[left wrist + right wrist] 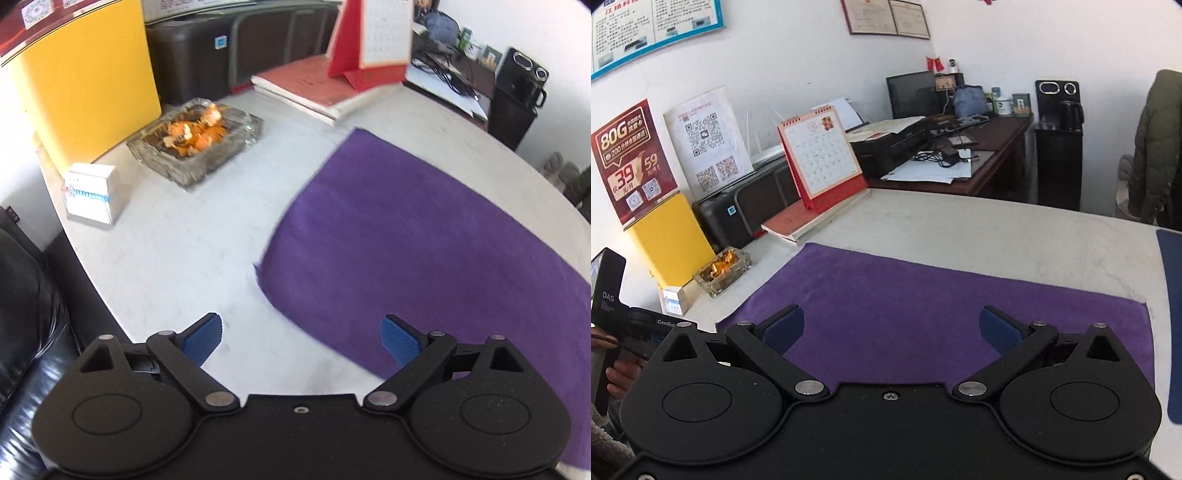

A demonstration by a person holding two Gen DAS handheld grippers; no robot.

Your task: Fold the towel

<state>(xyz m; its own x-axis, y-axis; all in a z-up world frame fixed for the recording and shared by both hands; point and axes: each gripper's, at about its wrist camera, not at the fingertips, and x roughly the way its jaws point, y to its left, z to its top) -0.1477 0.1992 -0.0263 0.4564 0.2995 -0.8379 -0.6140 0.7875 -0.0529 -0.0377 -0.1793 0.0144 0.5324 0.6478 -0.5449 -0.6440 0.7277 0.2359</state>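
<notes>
A purple towel lies spread flat on the white table. My left gripper is open above the towel's near left corner, one blue pad over bare table and the other over the cloth. In the right wrist view the same towel stretches across the table. My right gripper hangs open over the towel's near edge, nothing between its fingers. At the left edge of that view a hand holds the black body of the left gripper.
A glass ashtray with orange peel, a small white box and a yellow box stand at the far left. A red desk calendar on booklets and a dark printer line the back. A blue mat lies right.
</notes>
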